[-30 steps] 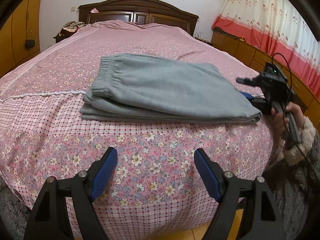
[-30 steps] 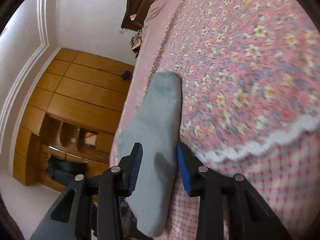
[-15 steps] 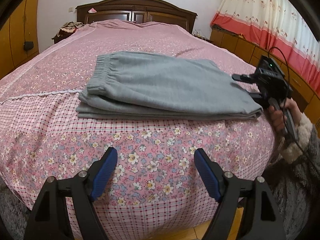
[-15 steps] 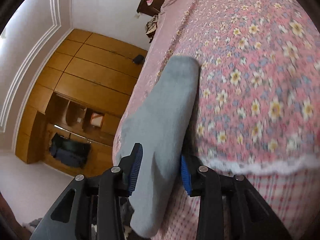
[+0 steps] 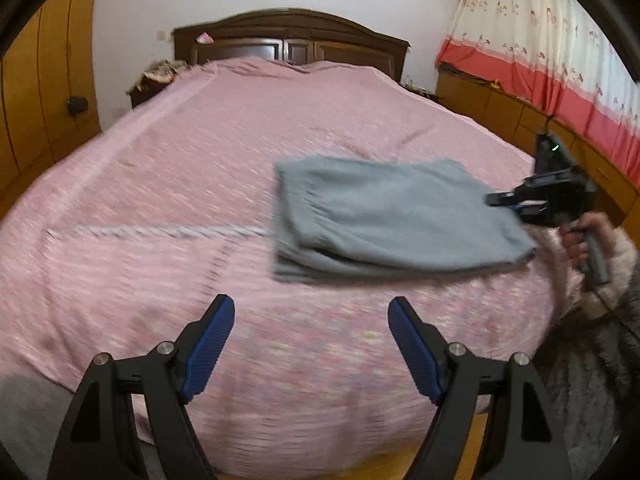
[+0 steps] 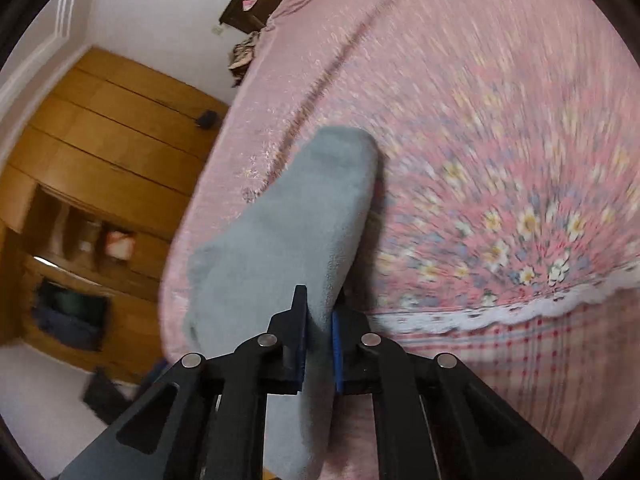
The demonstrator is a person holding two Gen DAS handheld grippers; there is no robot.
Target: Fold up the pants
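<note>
The folded grey pants point(image 5: 384, 216) lie on the pink bedspread point(image 5: 180, 168), at 2 o'clock from the left gripper point(image 5: 310, 344), whose jaws are spread wide and empty. The right gripper point(image 6: 319, 334) is clamped on the pants' right edge.

Ahead of the left gripper point(image 5: 310, 340), its blue pads wide apart, bare pink bedspread point(image 5: 168, 184) lies open right up to the dark headboard point(image 5: 292, 42). Forward and to its right, folded grey pants point(image 5: 392, 216) take up the bed edge, where the right gripper point(image 6: 319, 342) clamps them.
</note>
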